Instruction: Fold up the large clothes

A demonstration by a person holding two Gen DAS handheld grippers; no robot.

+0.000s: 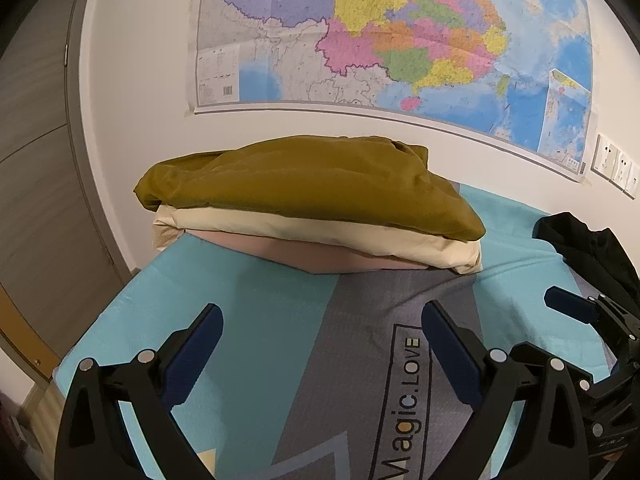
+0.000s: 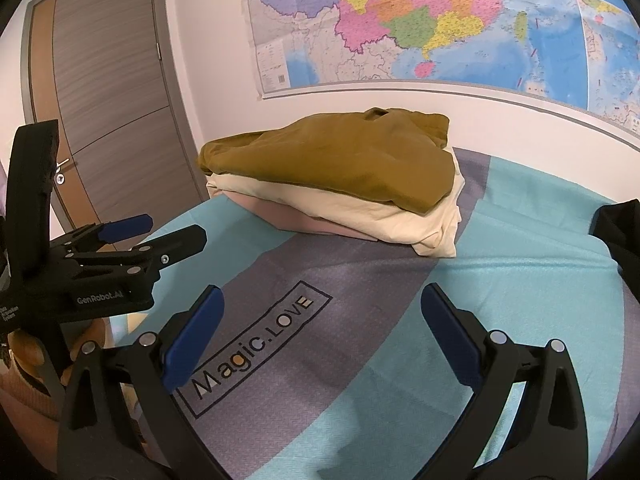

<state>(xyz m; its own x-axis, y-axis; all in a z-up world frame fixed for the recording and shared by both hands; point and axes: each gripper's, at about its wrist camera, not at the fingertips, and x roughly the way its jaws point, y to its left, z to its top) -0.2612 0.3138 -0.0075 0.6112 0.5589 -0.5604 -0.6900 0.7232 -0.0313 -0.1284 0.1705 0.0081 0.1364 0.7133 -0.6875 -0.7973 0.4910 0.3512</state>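
A stack of folded clothes lies at the far side of the bed: an olive-brown garment [image 1: 304, 184] [image 2: 340, 160] on top, a cream one [image 1: 320, 236] [image 2: 376, 212] under it, a pink one [image 1: 320, 256] [image 2: 296, 220] at the bottom. A black garment [image 1: 592, 248] [image 2: 620, 232] lies crumpled at the right. My left gripper [image 1: 320, 320] is open and empty above the bedsheet [image 1: 260, 340]; it also shows in the right wrist view [image 2: 176, 228]. My right gripper [image 2: 320, 304] is open and empty, and shows at the right of the left wrist view [image 1: 568, 300].
The bedsheet [image 2: 500, 280] is teal and grey with a "Magic.LOVE" print [image 2: 256, 344]. A large map [image 1: 400, 32] hangs on the white wall behind the bed. A brown door [image 2: 100, 100] stands at the left. Wall sockets [image 1: 616, 164] are at the right.
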